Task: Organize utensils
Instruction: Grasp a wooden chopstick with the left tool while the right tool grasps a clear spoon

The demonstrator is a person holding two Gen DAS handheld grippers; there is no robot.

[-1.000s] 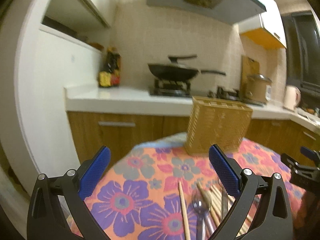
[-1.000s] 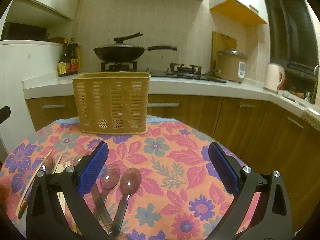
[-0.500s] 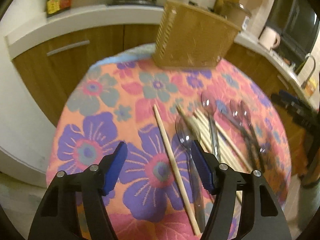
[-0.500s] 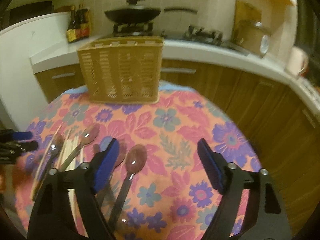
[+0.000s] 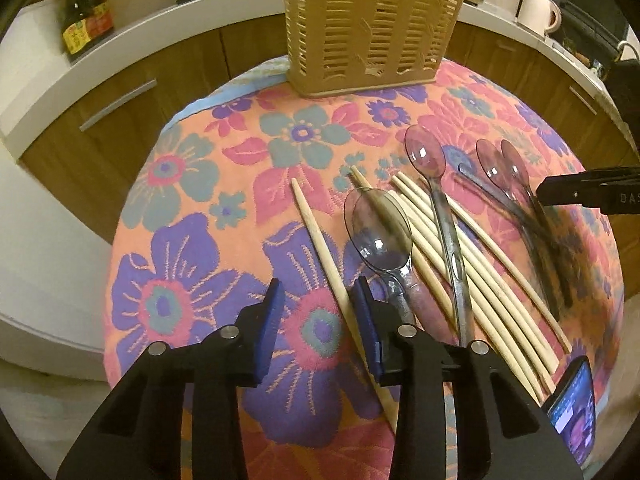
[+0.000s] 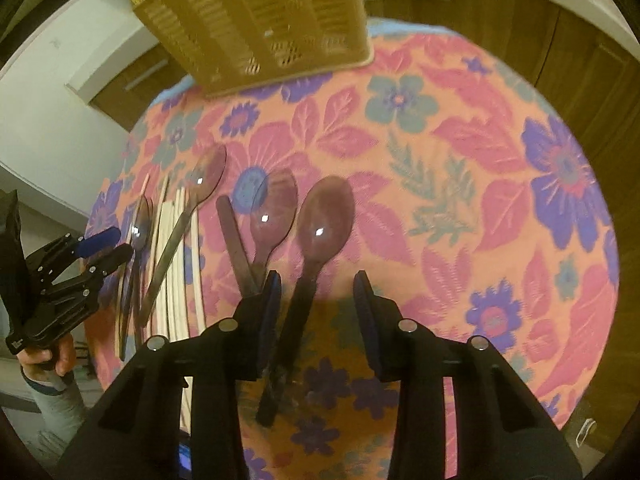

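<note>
On my screens the round bench [image 5: 168, 208] under its floral cloth fills both views, its near edge cut off by the gripper bodies. At the far side stands the tan slatted basket [image 5: 372, 28]; its top is cropped in both views, so I cannot see inside it. My left gripper [image 5: 318, 312] hangs low over the cloth, jaws partly open and holding nothing; a lone chopstick [image 5: 320, 240] runs between them, its near end hidden under the right-hand finger. Beside it lies a fan of chopsticks [image 5: 472, 256], crossed by a clear spoon [image 5: 378, 228] and a long-handled spoon [image 5: 426, 156]. My right gripper [image 6: 318, 300] has its jaws partly open too, astride the handle of a purple spoon [image 6: 326, 220] without gripping it; whether a pad touches the handle I cannot tell. A second purple spoon [image 6: 274, 210] lies just left of it, over a dark flat handle [image 6: 236, 240] whose end is hidden. A phone [image 5: 572, 404] peeks in, mostly cut off.
</note>
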